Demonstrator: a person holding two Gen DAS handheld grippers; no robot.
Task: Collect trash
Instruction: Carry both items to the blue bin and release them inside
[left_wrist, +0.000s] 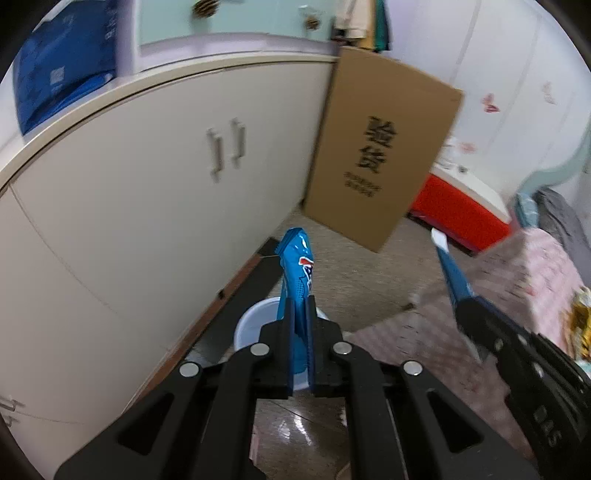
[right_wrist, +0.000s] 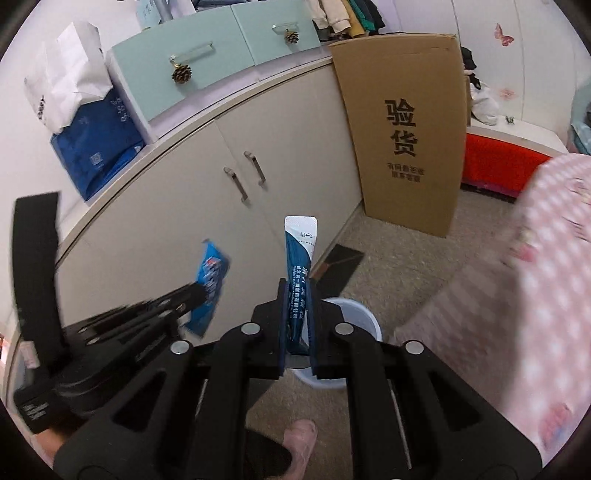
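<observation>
My left gripper (left_wrist: 300, 306) is shut on a bright blue snack wrapper (left_wrist: 297, 264) that stands up from the jaws, above a white bin (left_wrist: 251, 325) on the floor. My right gripper (right_wrist: 297, 288) is shut on a dark blue and white sachet (right_wrist: 300, 251), held above the same white bin (right_wrist: 364, 321). In the left wrist view the right gripper (left_wrist: 439, 236) shows at the right with the sachet (left_wrist: 452, 273). In the right wrist view the left gripper (right_wrist: 199, 291) shows at the left with the wrapper (right_wrist: 210, 284).
A cream cabinet (left_wrist: 147, 192) runs along the left. A tall cardboard box (right_wrist: 406, 129) leans against its end. A bed with a pink checked cover (right_wrist: 517, 288) fills the right. A red box (left_wrist: 458, 210) stands by the far wall. A dark mat (right_wrist: 340, 266) lies beside the bin.
</observation>
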